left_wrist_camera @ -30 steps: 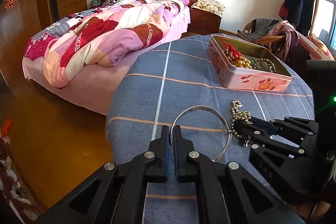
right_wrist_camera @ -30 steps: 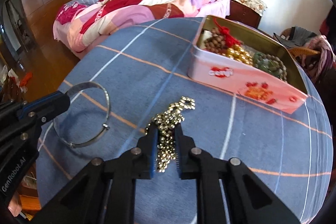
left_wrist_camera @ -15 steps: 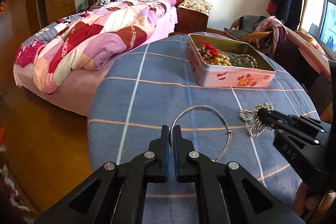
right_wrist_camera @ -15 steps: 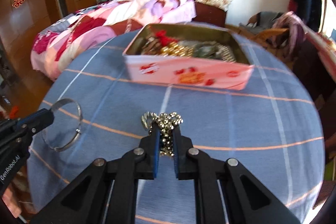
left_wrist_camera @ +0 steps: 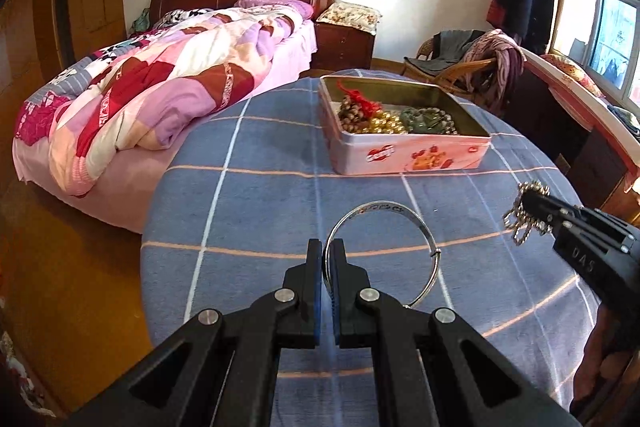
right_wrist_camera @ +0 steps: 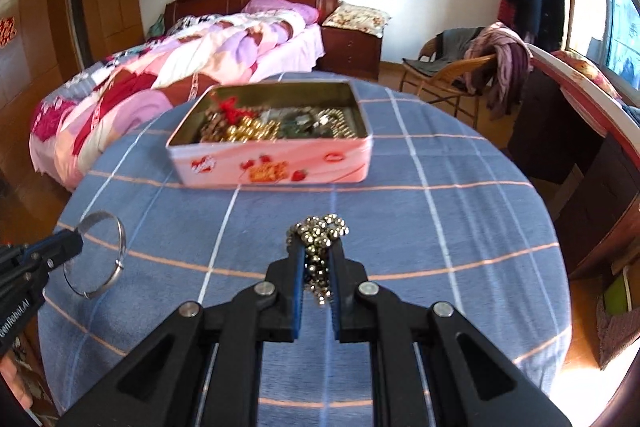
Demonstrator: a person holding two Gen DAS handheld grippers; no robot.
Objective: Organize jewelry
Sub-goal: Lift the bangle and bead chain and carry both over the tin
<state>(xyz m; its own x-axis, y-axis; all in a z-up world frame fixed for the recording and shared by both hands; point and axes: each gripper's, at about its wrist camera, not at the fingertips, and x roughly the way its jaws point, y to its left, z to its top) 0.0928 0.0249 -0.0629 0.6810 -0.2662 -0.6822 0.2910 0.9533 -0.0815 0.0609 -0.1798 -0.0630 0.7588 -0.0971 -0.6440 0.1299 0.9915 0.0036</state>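
A silver bangle [left_wrist_camera: 384,251] is gripped at its rim by the closed jaws of the left gripper [left_wrist_camera: 329,251], held above the blue checked bench [left_wrist_camera: 260,195]. A clump of small metallic beads [right_wrist_camera: 318,247] is clamped between the jaws of the right gripper [right_wrist_camera: 316,255]. Farther back on the bench, an open pink tin [right_wrist_camera: 272,167] is filled with beaded jewelry [right_wrist_camera: 256,129]. A bed [left_wrist_camera: 168,75] is seen behind

White walls, wooden floor [left_wrist_camera: 60,287], bed [left_wrist_camera: 168,95], bright window [left_wrist_camera: 600,31] right.
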